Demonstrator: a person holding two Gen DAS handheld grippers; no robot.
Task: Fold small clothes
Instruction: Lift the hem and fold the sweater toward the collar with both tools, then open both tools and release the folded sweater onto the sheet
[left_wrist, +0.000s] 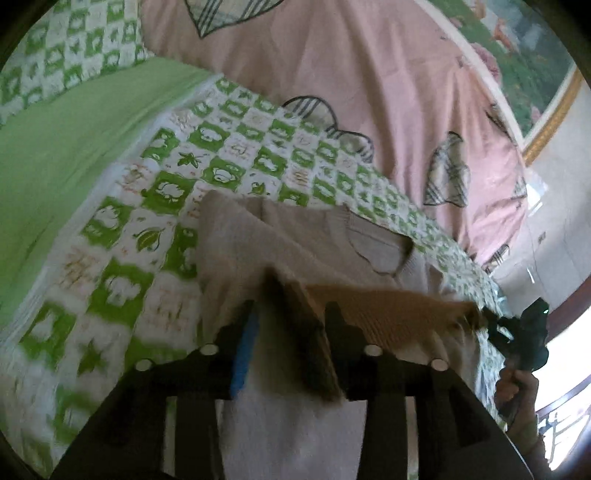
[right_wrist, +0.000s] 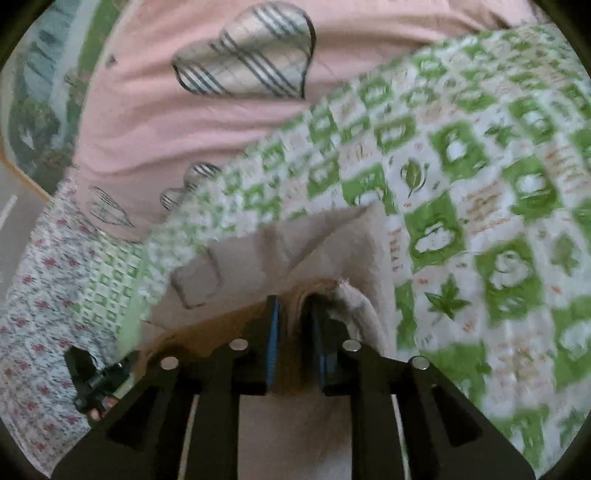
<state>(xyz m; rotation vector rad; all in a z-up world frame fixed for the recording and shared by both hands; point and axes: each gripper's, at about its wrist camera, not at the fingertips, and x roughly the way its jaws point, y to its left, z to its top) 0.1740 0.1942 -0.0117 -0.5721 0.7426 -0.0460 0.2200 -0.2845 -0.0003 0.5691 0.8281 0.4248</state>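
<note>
A small beige knitted sweater (left_wrist: 295, 236) lies on the green-and-white checked quilt (left_wrist: 147, 184), neckline to the right. My left gripper (left_wrist: 291, 314) is shut on the sweater's lifted brown-looking hem edge (left_wrist: 388, 306), which stretches rightward to the other gripper (left_wrist: 517, 332) held by a hand. In the right wrist view my right gripper (right_wrist: 295, 314) is shut on the same bunched hem (right_wrist: 317, 291), with the sweater body (right_wrist: 258, 254) beyond it. The left gripper shows at lower left (right_wrist: 92, 380).
A pink duvet with plaid hearts (left_wrist: 369, 92) lies bunched beyond the quilt (right_wrist: 480, 184). A plain green sheet (left_wrist: 55, 147) is at left. A floral cloth (right_wrist: 44, 295) covers the left side. A framed picture (left_wrist: 535, 55) hangs on the wall.
</note>
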